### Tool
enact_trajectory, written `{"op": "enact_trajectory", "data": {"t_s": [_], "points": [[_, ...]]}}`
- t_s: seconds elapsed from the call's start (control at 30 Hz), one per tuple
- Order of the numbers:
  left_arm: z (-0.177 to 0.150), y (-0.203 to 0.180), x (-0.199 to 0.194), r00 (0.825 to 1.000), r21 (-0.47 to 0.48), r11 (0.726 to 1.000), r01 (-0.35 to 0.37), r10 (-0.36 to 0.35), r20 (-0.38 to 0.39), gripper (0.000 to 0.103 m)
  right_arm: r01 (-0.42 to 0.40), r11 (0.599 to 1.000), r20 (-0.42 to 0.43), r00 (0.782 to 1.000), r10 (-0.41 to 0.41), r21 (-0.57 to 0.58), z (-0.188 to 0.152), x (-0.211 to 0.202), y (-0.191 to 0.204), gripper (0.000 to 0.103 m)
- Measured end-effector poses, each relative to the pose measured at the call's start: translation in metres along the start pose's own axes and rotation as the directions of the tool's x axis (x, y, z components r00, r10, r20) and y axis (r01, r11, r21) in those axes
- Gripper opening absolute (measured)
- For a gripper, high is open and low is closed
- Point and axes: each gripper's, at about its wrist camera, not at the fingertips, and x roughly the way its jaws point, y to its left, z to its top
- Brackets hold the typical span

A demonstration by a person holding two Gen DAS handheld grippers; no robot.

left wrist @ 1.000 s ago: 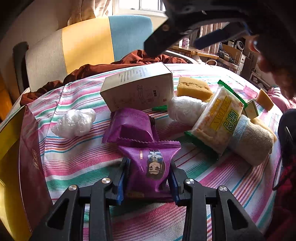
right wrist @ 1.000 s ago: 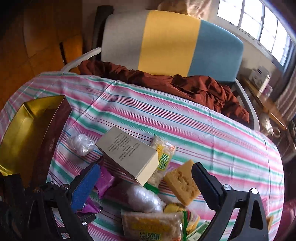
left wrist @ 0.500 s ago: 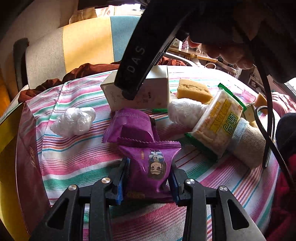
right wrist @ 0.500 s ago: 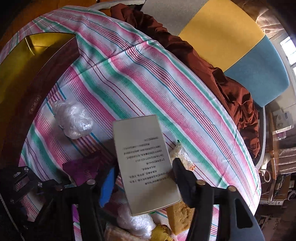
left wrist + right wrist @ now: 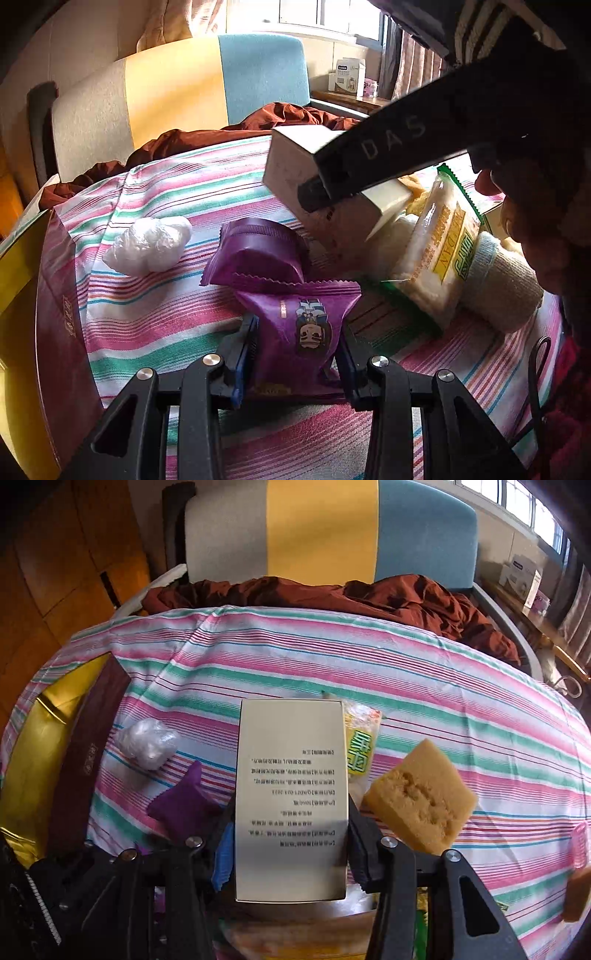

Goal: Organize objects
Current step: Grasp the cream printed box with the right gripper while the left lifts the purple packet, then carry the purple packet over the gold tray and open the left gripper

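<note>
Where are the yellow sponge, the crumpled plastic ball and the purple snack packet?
yellow sponge (image 5: 421, 801), right wrist view, its pitted top face.
crumpled plastic ball (image 5: 147, 243), left wrist view, its middle.
purple snack packet (image 5: 299, 325), left wrist view, printed front.

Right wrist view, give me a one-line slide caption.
Right gripper clamps a beige printed box above the striped tablecloth, beside a yellow sponge.

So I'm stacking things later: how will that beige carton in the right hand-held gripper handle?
The beige carton likely stays stiff: its flat faces show no buckling in the right hand-held gripper. Probably light. Smooth card might slip.
</note>
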Motion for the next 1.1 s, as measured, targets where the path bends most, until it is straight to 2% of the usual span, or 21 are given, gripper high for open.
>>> {"op": "enact_trajectory", "data": {"t_s": [0.37,0.57,0.67,0.83,1.0,1.1], "points": [[0.002,-0.002,0.002,1.000,0.024,0.999,-0.029,0.029,-0.001,0.040,0.024,0.999,-0.003,1.000,-0.024,-0.040,-0.001,0.000,0.004,0.050],[0.003,0.000,-0.005,0.999,-0.007,0.999,-0.032,0.031,-0.033,0.034,0.021,0.999,0.001,1.000,-0.021,-0.030,0.000,0.001,-0.001,0.050],[0.001,0.002,-0.017,0.999,-0.061,0.998,0.000,-0.003,-0.052,0.034,0.025,0.999,0.002,1.000,-0.025,-0.032,0.000,0.001,-0.001,0.050],[0.013,0.012,-0.060,1.000,-0.068,0.998,-0.003,0.004,0.014,0.034,0.041,0.998,0.006,0.999,-0.041,-0.044,-0.001,0.000,0.001,0.050],[0.016,0.063,-0.103,0.994,-0.154,0.983,-0.104,0.109,0.027,0.035,0.062,0.996,0.011,0.998,-0.061,-0.062,-0.002,-0.001,0.004,0.050],[0.006,0.112,-0.127,0.975,-0.216,0.953,-0.213,0.220,0.009,0.035,0.073,0.995,0.015,0.997,-0.073,-0.071,-0.003,-0.001,0.006,0.050]]}}
